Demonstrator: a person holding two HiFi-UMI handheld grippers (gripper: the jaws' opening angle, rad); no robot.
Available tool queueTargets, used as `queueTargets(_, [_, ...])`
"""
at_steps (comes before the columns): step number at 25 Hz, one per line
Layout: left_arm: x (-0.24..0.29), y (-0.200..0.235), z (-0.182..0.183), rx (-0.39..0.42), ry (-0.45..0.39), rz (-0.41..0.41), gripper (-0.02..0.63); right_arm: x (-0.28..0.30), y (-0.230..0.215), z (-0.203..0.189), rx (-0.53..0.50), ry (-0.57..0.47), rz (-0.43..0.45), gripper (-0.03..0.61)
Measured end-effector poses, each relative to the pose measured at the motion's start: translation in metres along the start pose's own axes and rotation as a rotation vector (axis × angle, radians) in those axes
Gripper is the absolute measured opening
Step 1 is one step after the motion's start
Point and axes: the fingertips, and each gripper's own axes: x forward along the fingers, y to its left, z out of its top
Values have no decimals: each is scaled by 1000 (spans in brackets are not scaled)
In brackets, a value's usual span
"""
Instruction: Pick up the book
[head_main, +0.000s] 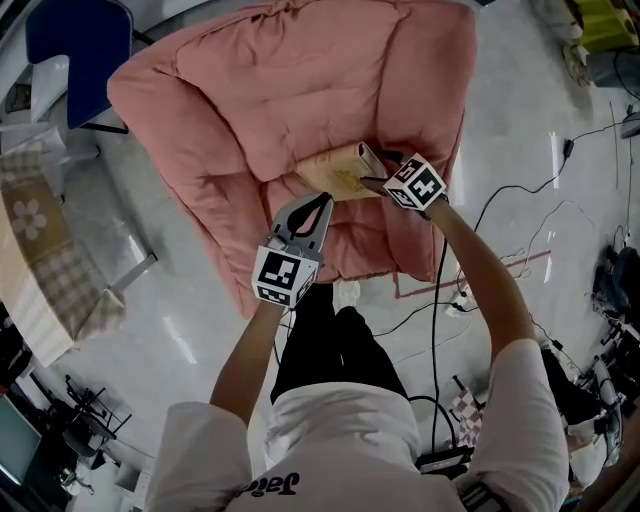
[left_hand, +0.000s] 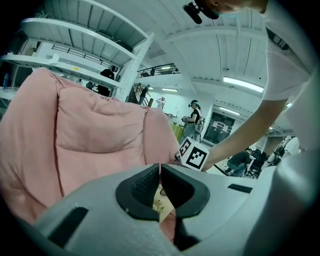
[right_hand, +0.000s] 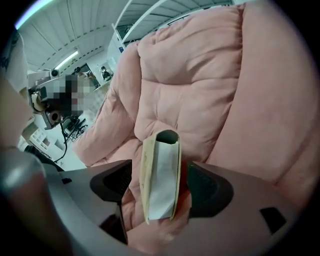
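A tan book lies on the seat of a pink armchair, spine toward the right. My right gripper reaches down at that end, jaws spread wide. In the right gripper view the book stands on edge between the pads of my right gripper, with a gap on the left side and no squeeze visible. My left gripper hovers over the seat's front, just short of the book. Its jaws are shut and empty, and a strip of the book's cover shows behind them.
A blue chair stands behind the armchair at the upper left. A table with a checked cloth is at the left. Cables trail over the floor on the right. White shelving and distant people show in the left gripper view.
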Motion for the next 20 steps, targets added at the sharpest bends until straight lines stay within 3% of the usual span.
queueTargets(8, [3, 14, -20, -21, 14, 2, 17, 37, -2, -13, -55, 118, 67, 330])
queueTargets(14, [2, 26, -30, -32, 38, 25, 17, 59, 17, -5, -50, 106, 167, 328])
queueTargets(20, [-7, 44, -41, -44, 40, 50, 17, 96, 34, 0, -60, 87, 176, 328])
